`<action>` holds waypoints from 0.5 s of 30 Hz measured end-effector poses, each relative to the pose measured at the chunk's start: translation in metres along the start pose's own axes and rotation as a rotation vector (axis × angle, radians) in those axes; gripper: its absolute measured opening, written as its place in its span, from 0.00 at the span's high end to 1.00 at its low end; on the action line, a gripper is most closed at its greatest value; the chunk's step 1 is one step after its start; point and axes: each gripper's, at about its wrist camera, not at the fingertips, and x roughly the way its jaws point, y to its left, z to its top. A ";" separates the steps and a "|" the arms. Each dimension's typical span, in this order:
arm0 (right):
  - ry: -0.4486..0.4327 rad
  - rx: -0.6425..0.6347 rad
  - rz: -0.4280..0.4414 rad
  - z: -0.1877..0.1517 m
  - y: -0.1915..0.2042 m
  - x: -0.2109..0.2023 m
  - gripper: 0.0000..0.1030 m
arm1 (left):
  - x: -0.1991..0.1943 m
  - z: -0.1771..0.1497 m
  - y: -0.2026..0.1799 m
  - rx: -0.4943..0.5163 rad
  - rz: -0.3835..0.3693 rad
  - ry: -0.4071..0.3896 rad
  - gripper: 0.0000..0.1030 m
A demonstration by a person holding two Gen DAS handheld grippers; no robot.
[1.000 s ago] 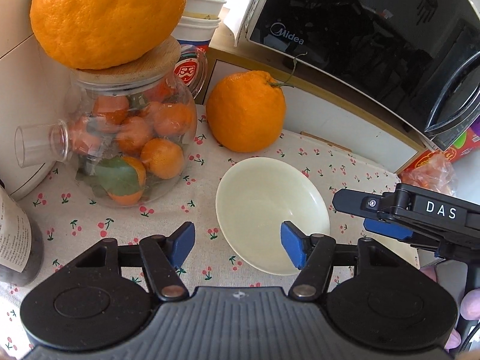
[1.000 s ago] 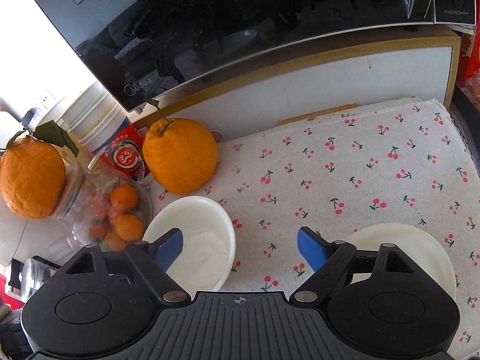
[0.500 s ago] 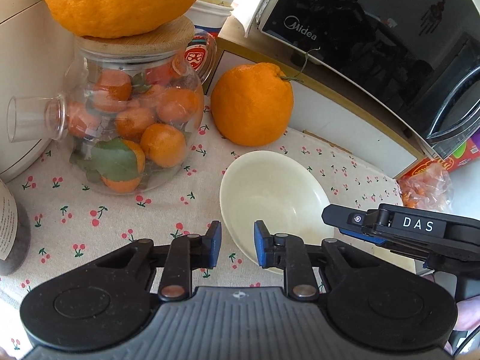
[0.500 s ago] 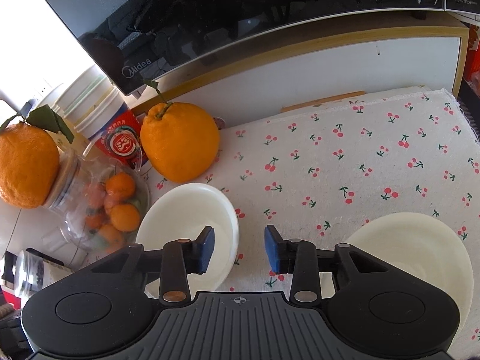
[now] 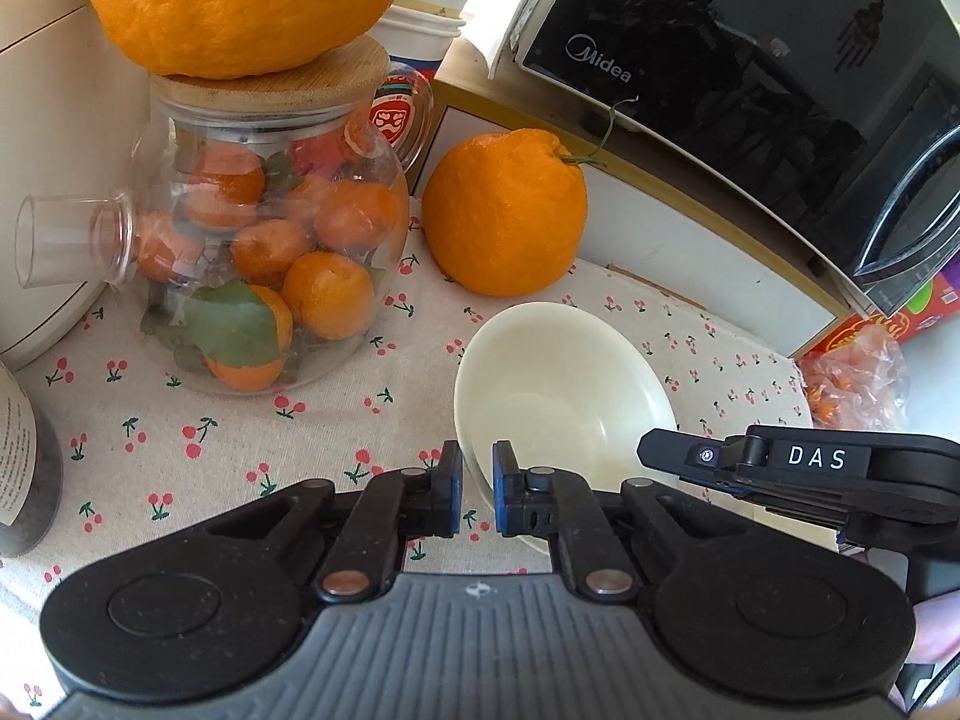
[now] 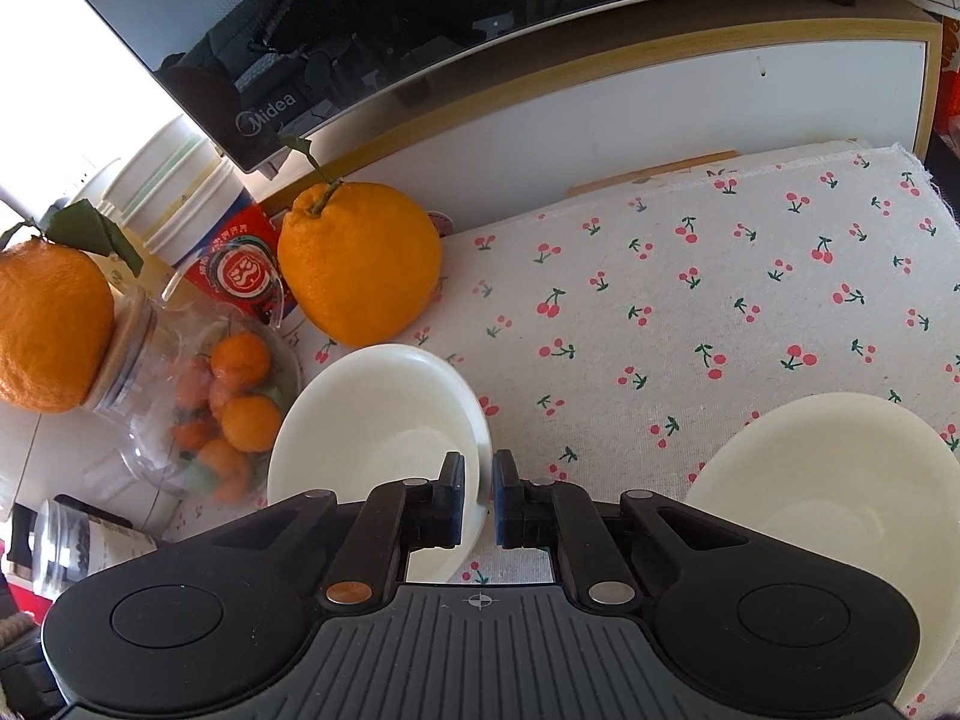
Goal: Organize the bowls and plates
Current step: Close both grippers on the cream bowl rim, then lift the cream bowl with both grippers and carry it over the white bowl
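Observation:
A cream bowl sits on the cherry-print cloth. My left gripper has its blue pads on either side of the bowl's near-left rim, and its jaws are closing onto that rim. In the right wrist view the same bowl has its right rim between the pads of my right gripper, whose jaws are also closing on it. The right gripper shows side-on at the bowl's right edge. A cream plate lies flat to the right, partly hidden by the gripper body.
A glass jar of mandarins with a big orange on its wooden lid stands left of the bowl. Another large orange lies behind it. A microwave, stacked cups, a dark bottle and a snack bag ring the cloth.
Both grippers went from wide open to nearly closed, each with the bowl's rim between its pads. The views shifted only slightly; the bowl stayed in place.

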 end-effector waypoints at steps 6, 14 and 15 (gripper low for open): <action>-0.013 -0.017 -0.007 0.002 0.005 -0.011 0.92 | -0.007 0.002 -0.004 0.005 -0.006 -0.018 0.92; -0.039 -0.022 -0.025 0.004 0.007 -0.035 0.92 | -0.024 0.002 -0.020 0.040 -0.019 -0.053 0.92; -0.042 -0.020 -0.028 0.004 0.007 -0.038 0.92 | -0.026 0.002 -0.023 0.049 -0.018 -0.057 0.92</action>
